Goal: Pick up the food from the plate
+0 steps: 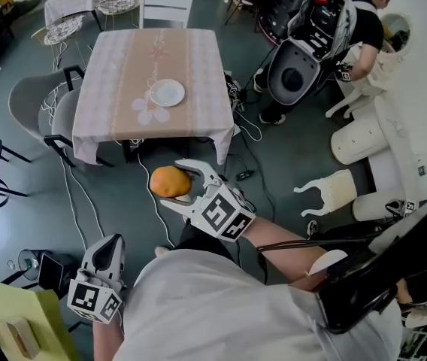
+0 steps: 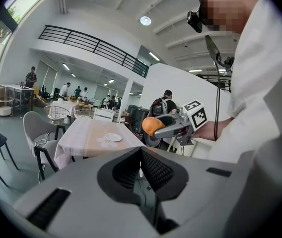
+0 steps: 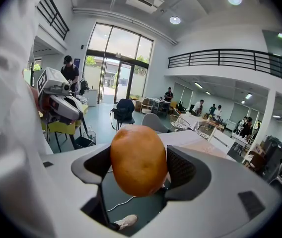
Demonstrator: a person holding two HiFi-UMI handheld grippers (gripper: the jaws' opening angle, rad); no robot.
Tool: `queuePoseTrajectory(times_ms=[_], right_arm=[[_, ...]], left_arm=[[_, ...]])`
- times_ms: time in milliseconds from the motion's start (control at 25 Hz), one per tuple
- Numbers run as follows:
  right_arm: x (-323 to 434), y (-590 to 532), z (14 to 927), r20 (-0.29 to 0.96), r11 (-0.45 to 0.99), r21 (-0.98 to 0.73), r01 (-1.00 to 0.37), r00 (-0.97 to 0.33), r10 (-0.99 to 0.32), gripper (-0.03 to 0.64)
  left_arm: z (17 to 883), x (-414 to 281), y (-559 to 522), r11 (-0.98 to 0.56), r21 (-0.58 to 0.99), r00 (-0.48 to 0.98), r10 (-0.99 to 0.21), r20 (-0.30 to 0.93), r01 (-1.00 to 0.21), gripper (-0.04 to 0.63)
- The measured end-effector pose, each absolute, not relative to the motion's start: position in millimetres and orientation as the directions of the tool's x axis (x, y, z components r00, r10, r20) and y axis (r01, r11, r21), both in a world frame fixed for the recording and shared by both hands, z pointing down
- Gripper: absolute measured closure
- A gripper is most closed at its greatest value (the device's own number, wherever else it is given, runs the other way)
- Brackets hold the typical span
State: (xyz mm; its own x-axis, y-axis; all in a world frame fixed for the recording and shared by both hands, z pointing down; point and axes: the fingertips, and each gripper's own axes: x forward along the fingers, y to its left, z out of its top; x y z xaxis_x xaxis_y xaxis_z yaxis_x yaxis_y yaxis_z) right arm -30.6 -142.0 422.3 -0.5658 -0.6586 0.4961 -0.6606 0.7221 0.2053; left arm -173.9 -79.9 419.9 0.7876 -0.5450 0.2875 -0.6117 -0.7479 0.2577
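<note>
No text, label, brand or number can be read anywhere.

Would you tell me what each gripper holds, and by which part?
The right gripper clamps the orange food across its middle; the left gripper is shut, empty.

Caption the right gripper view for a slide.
Right gripper shut on a rounded orange-brown food item, held in mid-air.

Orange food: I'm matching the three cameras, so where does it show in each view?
Head view: orange food at centre, below the table, in the right hand-held gripper.
Left gripper view: right of centre.
Right gripper view: centre, between the jaws.
Shared landmark: the cloth-covered table.
</note>
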Motion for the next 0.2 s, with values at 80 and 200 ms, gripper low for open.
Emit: queuePoseTrajectory(times_ms=[80,200], right_arm=[[-29.8,-146.6,422.8,0.496,0.722,0.207,-0.661,-0.565,-0.660,0.261],[-29.4,-153.8,425.2,0.499,0.722,0.209,-0.659,-0.563,-0.659,0.262]], left_arm=[[420.3,-173.4,-84.2,-0.748,0.257,0.788,-0.545,0.288,-0.612,0.586],[421.5,-173.8,-91.3,-0.747,0.257,0.786,-0.546,0.291,-0.614,0.586]])
